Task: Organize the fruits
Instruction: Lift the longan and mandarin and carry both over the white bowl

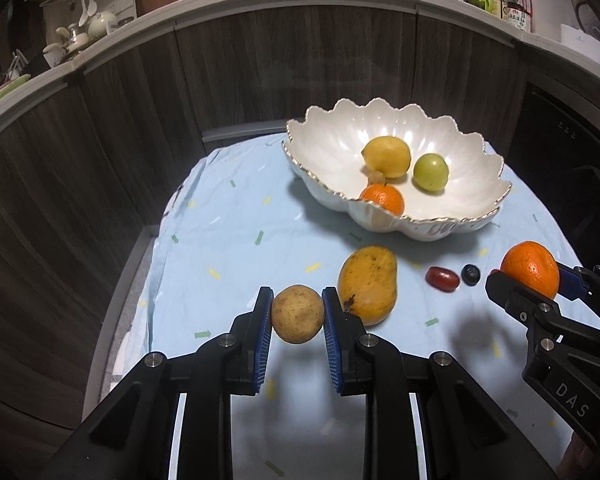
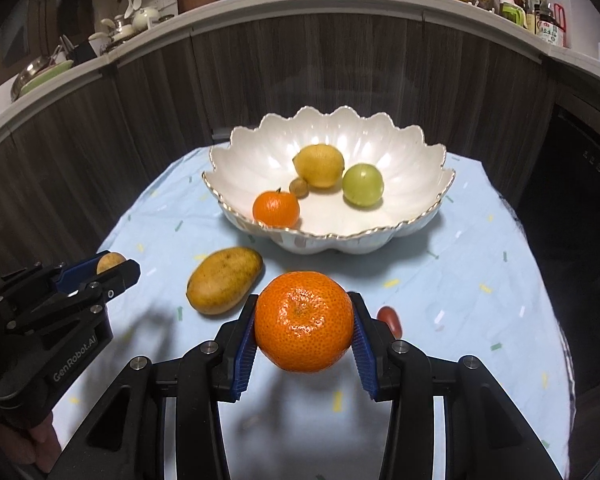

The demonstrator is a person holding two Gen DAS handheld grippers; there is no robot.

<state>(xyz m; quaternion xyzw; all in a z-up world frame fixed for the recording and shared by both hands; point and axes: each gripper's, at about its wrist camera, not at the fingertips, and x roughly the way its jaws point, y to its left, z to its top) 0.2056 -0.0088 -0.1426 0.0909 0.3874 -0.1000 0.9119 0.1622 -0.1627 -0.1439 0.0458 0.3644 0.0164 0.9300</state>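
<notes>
Both wrist cameras look steeply down along their own jaws, close above the worktop (image 1: 228, 216), facing the cupboards. Both views share the white bowl (image 1: 332, 136) and the mango (image 2: 224, 280); the distorted edges probably overlap further.

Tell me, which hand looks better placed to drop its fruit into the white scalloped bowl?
Probably the right gripper: its large orange faces the white scalloped bowl straight ahead. The left gripper, holding a brownish round fruit, sits off-side.
</notes>
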